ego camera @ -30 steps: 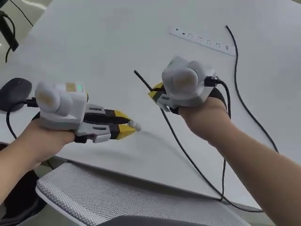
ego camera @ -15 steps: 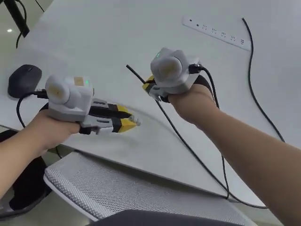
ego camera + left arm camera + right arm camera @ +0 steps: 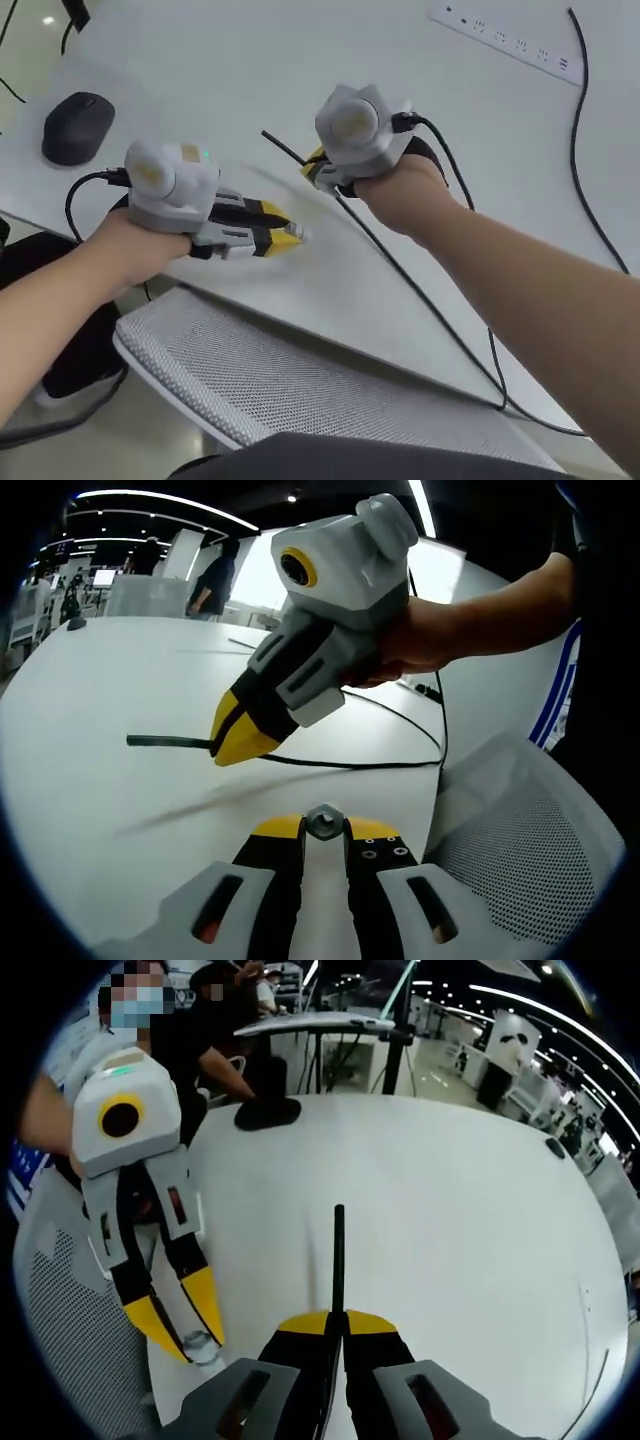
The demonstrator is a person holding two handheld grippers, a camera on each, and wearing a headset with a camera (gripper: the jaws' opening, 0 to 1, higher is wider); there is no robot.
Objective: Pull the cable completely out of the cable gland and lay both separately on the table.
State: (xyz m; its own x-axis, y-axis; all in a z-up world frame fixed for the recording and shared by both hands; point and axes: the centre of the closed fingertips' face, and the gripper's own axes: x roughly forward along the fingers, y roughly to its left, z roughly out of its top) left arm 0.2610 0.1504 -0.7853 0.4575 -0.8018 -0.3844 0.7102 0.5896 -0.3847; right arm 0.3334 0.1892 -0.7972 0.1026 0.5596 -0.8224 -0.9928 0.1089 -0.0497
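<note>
Little has changed between the grippers in the last second. It's the view that has swung, with the power strip (image 3: 505, 42) now at the upper right and the mouse (image 3: 77, 128) coming in at the upper left. Both grips hold. The left gripper (image 3: 292, 237), left of centre in the head view, stays closed on the small cable gland (image 3: 322, 822), pinched at its very tips with nothing threaded through it. Just above and to its right, the right gripper (image 3: 316, 173) stays clamped tight on the black cable (image 3: 338, 1250). The cable's free end pokes past the jaws toward the upper left, and the rest trails to the lower right across the tabletop (image 3: 250, 60) and off its edge. Gland and cable are near each other but apart. So the pull looks done, and what's left, I'd say, is laying each one down separately.
</note>
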